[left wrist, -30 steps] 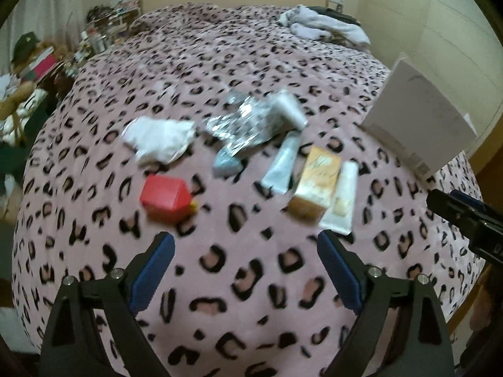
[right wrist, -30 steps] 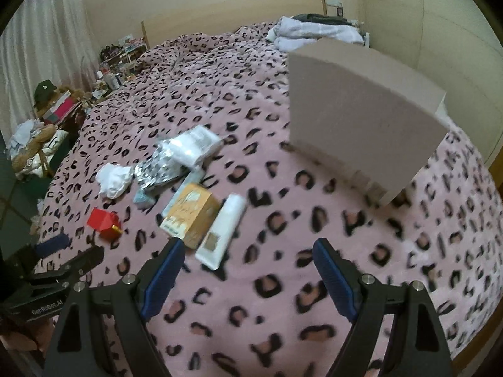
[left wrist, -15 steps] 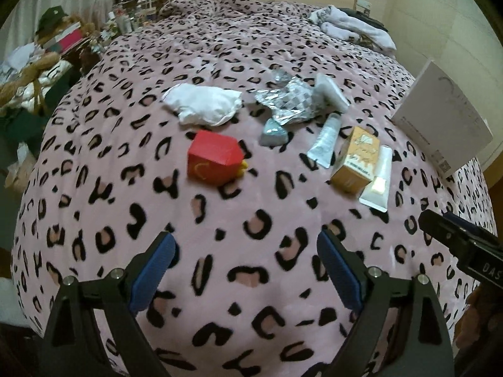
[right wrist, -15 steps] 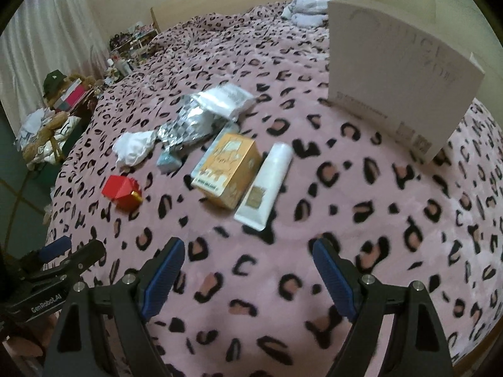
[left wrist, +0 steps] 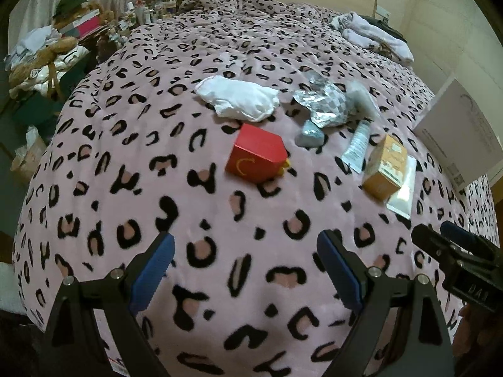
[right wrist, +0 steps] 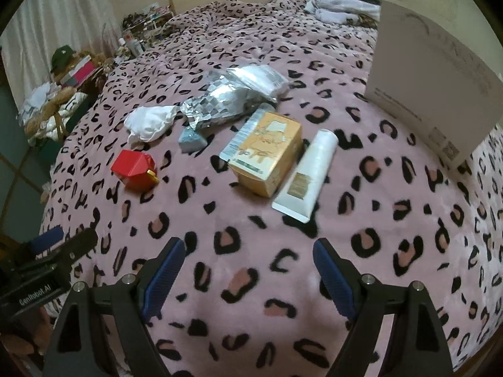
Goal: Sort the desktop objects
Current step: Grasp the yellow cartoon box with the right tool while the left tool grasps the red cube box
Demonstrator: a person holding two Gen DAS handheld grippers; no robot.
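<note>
On a pink leopard-print blanket [left wrist: 220, 226] lies a loose cluster of objects. A red house-shaped box [left wrist: 256, 154] [right wrist: 133, 169] sits nearest my left gripper [left wrist: 245, 251], which is open and empty just short of it. Behind it lie a white cloth [left wrist: 239, 99] [right wrist: 151, 122], a crumpled silver foil bag [left wrist: 327, 103] [right wrist: 226, 100], a small grey-blue packet [left wrist: 309, 136] [right wrist: 191, 139], a slim tube [left wrist: 356, 144], an orange box [left wrist: 385, 166] [right wrist: 268, 152] and a white tube [right wrist: 309, 174]. My right gripper [right wrist: 248, 254] is open and empty, short of the orange box and white tube.
A large white cardboard box [left wrist: 462, 132] [right wrist: 440, 91] stands at the right. Folded clothes [left wrist: 374, 34] lie at the far end of the bed. A cluttered shelf and piled belongings [left wrist: 72, 31] stand beyond the bed's left edge.
Both grippers have moved in toward the cluster, which looks larger and nearer. The left view shifted so the red box sits centred ahead. Both stay open.
</note>
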